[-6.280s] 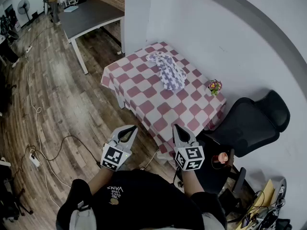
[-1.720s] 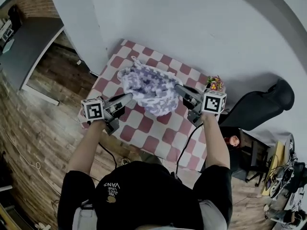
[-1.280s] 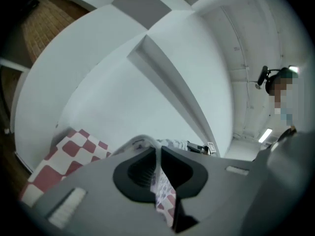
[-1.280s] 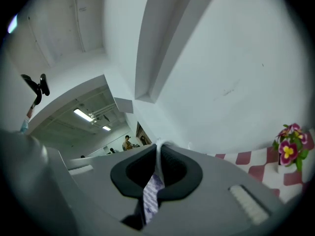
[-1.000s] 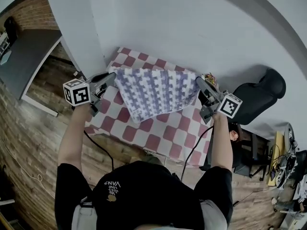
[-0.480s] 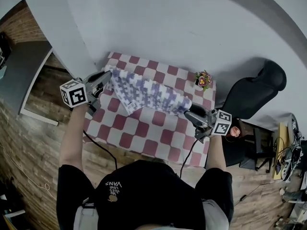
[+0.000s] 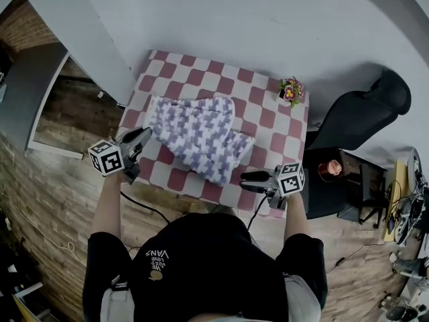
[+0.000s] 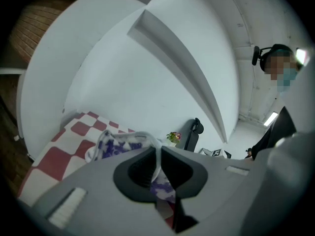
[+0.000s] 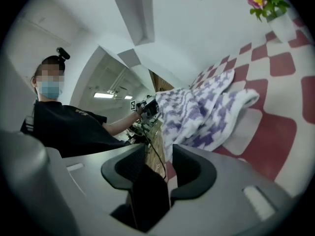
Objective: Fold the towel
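Note:
The purple-and-white checked towel (image 7: 201,136) lies spread and rumpled on the table with the red-and-white checked cloth (image 7: 268,123). My left gripper (image 7: 149,135) is at the towel's near left corner, shut on its edge. In the left gripper view, that white edge of the towel (image 8: 123,142) runs between the closed jaws of the left gripper (image 8: 158,154). My right gripper (image 7: 244,178) is at the table's near edge, just off the towel's near right corner. It stands open; its jaws have just been closing a little. In the right gripper view, nothing is between the right gripper (image 9: 160,156) jaws, and the towel (image 9: 202,109) lies ahead.
A small pot of flowers (image 7: 291,90) stands at the table's far right corner. A black chair (image 7: 362,113) and a dark side table with a cup (image 7: 330,168) are to the right. A grey desk (image 7: 27,92) stands on the wooden floor to the left.
The towel, held stretched in the air between both grippers, now lies on the table. The right gripper has let go and dropped to the near edge. The left gripper has sunk with its corner.

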`<state>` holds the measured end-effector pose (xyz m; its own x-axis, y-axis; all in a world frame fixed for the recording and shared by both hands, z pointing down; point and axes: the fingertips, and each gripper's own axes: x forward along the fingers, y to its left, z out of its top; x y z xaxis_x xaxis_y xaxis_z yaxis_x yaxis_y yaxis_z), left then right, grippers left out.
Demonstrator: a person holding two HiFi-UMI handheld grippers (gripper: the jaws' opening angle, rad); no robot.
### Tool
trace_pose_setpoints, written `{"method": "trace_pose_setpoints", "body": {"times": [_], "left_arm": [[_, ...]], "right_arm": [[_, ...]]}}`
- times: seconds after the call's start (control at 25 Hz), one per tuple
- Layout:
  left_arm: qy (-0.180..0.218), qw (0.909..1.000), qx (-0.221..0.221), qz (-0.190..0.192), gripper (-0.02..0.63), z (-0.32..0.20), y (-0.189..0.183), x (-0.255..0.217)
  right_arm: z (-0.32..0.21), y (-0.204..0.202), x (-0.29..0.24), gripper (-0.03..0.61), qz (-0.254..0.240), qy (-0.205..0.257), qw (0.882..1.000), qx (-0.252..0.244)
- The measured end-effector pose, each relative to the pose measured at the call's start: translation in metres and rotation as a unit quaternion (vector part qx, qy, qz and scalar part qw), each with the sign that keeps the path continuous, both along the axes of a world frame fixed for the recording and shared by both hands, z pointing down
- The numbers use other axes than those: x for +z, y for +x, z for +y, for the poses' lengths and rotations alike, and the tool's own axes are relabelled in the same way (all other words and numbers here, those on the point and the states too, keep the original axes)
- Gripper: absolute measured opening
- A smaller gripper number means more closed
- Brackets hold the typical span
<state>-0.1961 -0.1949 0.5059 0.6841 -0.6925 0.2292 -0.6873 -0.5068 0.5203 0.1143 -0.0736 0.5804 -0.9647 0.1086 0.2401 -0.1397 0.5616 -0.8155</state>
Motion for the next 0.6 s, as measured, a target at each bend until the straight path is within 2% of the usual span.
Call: {"method": "trace_pose_setpoints", "body": {"times": [0.08, 0.2, 0.32, 0.44, 0.6], "left_arm": [[-0.012, 0.9999, -0.007, -0.002, 0.029, 0.013, -0.003, 0.011], [-0.019, 0.9996, -0.019, -0.002, 0.029, 0.024, -0.010, 0.019], [-0.019, 0.9992, -0.036, 0.003, 0.029, 0.033, -0.016, 0.021], [-0.018, 0.9990, -0.041, 0.002, 0.029, 0.041, -0.019, 0.021], [-0.014, 0.9992, -0.037, 0.002, 0.029, 0.046, -0.020, 0.016]], "right_arm": [[0.004, -0.001, 0.003, 0.183, 0.014, -0.019, 1.000, -0.009], [-0.013, -0.008, 0.014, 0.183, 0.047, -0.004, 0.998, 0.033], [-0.017, -0.035, 0.026, 0.183, 0.070, 0.001, 0.996, 0.058], [-0.004, -0.064, 0.035, 0.184, 0.065, -0.038, 0.995, 0.069], [-0.003, -0.086, 0.041, 0.188, 0.037, -0.088, 0.989, 0.109]]}}
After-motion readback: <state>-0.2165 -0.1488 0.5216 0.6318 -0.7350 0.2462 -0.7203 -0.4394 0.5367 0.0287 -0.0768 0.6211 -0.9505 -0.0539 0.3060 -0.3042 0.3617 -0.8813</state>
